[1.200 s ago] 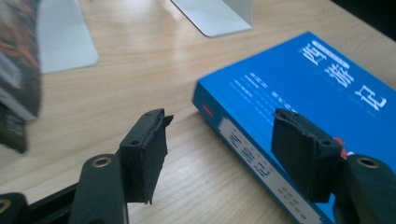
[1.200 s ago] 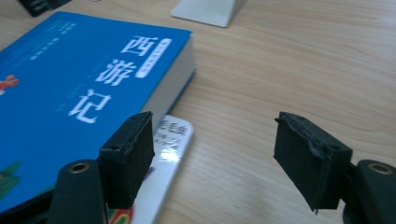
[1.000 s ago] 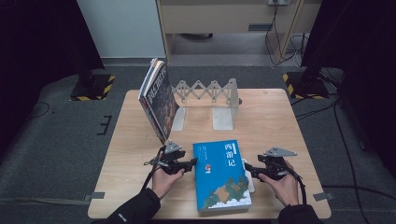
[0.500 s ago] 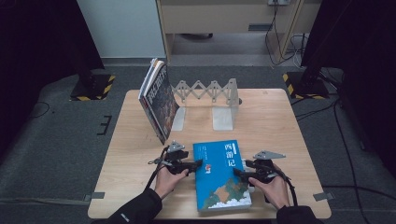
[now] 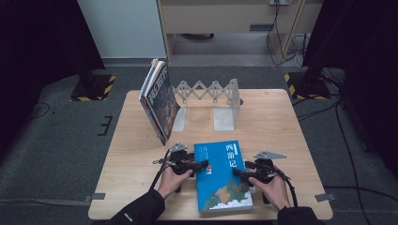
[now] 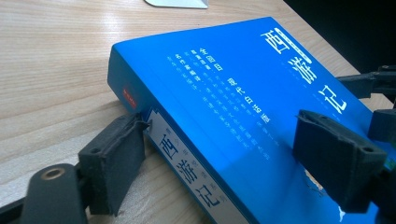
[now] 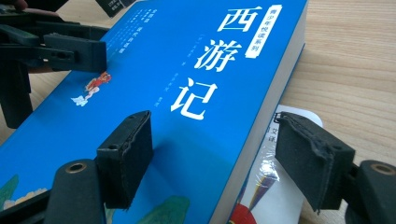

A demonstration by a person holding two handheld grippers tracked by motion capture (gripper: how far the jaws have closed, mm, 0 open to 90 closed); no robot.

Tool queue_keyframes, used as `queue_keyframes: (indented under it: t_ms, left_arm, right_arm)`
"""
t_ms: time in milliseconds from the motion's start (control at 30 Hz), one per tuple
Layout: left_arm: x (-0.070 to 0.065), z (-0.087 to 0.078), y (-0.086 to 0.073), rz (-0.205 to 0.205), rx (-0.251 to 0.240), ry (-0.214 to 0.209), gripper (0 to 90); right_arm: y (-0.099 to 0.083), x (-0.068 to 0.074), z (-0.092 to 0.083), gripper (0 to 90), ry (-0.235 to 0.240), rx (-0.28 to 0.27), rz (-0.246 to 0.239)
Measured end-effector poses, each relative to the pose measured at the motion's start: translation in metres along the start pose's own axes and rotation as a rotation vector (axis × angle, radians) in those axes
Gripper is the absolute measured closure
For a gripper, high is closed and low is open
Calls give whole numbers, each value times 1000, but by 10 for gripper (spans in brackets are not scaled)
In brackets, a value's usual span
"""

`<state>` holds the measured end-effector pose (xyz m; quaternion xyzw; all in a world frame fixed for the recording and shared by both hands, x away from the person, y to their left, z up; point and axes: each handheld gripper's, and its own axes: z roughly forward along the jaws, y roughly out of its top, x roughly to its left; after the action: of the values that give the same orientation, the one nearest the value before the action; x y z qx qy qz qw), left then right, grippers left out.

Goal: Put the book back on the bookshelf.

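Observation:
A thick blue book (image 5: 225,187) with white Chinese title characters lies flat on the wooden table (image 5: 281,122), close to the front edge. My left gripper (image 5: 202,165) comes in from the book's left and stands open. Its jaws have just been opening and they straddle the spine edge (image 6: 187,158). One pad sits by the spine at table level and the other hangs over the cover. My right gripper (image 5: 238,172) is open at the book's right side. One of its pads (image 7: 126,154) is over the cover and the other is off the page edge.
A white printed sheet (image 7: 266,186) pokes out from under the book's right edge. At the back of the table stands a metal folding book rack (image 5: 211,91). A dark-covered book (image 5: 162,103) leans against the rack's left end.
My right gripper has moved left onto the blue book's right edge. The left gripper has edged slightly toward the spine. The book has stayed in place.

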<state>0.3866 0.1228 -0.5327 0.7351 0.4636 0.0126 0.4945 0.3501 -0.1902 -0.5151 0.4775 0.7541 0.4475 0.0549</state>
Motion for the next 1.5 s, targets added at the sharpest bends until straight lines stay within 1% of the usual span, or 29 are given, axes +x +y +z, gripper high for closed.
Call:
queue_keyframes:
  t_ms: [100,200,267,300,400,533,767,867,1000,1133,1233,1333,1400,1433,1500]
  left_arm:
    - [2,2,-1,-16,-5,-10,133]
    - [4,5,-2,-31,-9,-20,108]
    - [6,7,-3,-52,-14,-29,93]
    - [8,8,-4,-66,-24,-41,84]
    - [8,8,-4,-63,-26,-38,79]
    - [8,9,-4,-68,-28,-39,78]
    - [5,10,-5,-92,-48,-15,80]
    - [5,10,-5,-103,-55,-15,84]
    - [4,11,-6,-101,-56,-5,79]
    - [4,11,-5,-95,-52,-9,71]
    - [3,11,-5,-74,-38,-18,40]
    - [3,11,-5,-72,-34,-20,36]
    - [4,10,-5,-68,-30,-23,51]
    - [5,9,-4,-81,-24,-28,61]
    - [6,6,-4,-115,-14,-39,109]
  right_arm:
    - [0,0,1,276,7,-3,13]
    - [0,-1,2,280,9,-7,12]
    - [0,0,2,281,11,-9,12]
    - [-1,0,3,281,12,-10,13]
    - [-1,-1,4,281,23,-13,32]
    - [-2,-2,4,282,25,-17,33]
    - [-2,-1,5,283,27,-24,34]
    - [-3,-1,5,283,29,-25,34]
    - [-3,-1,5,284,26,-28,31]
    - [-3,0,6,285,29,-29,31]
    - [-3,0,7,284,32,-30,31]
    - [-3,0,7,285,33,-30,30]
    - [-2,1,7,294,30,-29,29]
    - [-2,1,6,299,30,-23,24]
    - [-1,1,5,305,28,-17,20]
